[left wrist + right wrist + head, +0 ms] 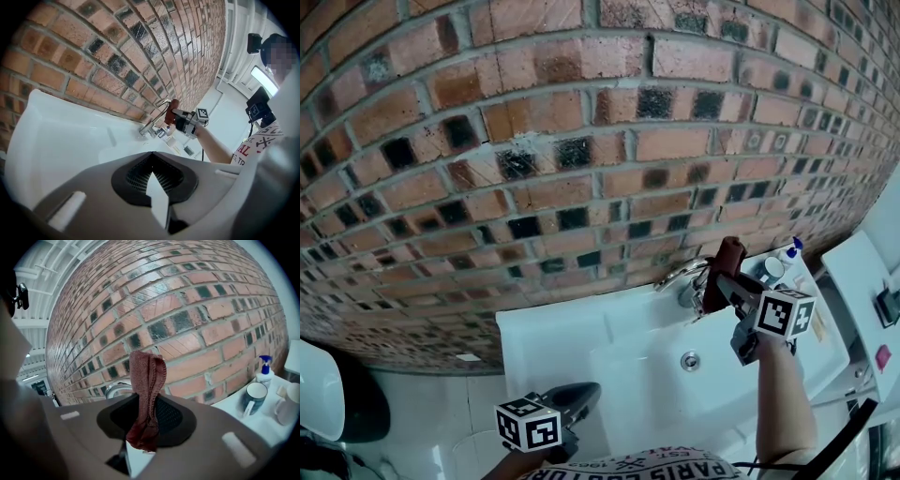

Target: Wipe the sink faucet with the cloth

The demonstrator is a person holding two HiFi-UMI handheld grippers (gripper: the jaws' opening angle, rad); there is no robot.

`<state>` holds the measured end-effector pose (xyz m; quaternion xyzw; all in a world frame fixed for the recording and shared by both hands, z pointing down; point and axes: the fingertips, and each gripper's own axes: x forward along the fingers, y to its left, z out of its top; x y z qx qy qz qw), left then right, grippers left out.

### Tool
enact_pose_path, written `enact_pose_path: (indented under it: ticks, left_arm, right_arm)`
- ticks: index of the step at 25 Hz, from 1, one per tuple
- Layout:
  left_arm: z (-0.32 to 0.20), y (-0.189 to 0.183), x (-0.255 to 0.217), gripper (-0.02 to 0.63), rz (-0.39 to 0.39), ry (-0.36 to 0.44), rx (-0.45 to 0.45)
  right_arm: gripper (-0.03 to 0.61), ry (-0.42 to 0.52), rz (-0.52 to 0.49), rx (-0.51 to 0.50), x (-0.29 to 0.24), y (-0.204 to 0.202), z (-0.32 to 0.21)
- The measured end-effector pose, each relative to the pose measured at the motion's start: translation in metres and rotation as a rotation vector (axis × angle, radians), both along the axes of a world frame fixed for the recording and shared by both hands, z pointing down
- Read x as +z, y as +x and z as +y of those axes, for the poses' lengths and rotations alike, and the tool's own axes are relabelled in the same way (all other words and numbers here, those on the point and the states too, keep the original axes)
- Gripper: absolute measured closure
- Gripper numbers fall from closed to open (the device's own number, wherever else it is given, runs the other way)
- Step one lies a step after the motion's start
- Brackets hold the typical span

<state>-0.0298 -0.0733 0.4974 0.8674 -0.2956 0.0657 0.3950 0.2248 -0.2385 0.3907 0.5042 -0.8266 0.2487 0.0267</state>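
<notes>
Reddish-brown cloth [147,380] is pinched in the right claw [140,439]. The jaws are closed on the lower end of the fabric, and the rest stands up as a folded strip in front of the brick wall [534,141].

In the head view we see this claw raised at the chrome faucet [682,272], with the cloth at the right side of the spout, near its base. We cannot tell if the cloth really touches the metal. The faucet stands at the back edge of the white sink [553,342], close to the wall, and a round metal drain [690,360] lies in the basin below it.

To the right of the faucet, the white worktop [232,406] carries three things near each other and apart from the claw:
- a spray bottle [265,371] with a blue head
- a dark mug [254,397]
- a white cup [290,411]

The person's right forearm [783,394] lies across the right side of the basin.

The left claw [157,187] hangs low in front of the sink, well apart from the faucet. Its jaws are together and we see nothing between them.
</notes>
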Motion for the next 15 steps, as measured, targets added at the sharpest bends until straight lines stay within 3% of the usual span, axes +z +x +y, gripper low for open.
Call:
enact_pose_path:
  ticks: [15]
  left_arm:
    - [-0.003,-0.001,0.007,0.607,-0.013,-0.023,-0.001]
  right_arm:
    - [0.485,-0.131,-0.035,0.072,0.064,0.015,-0.014]
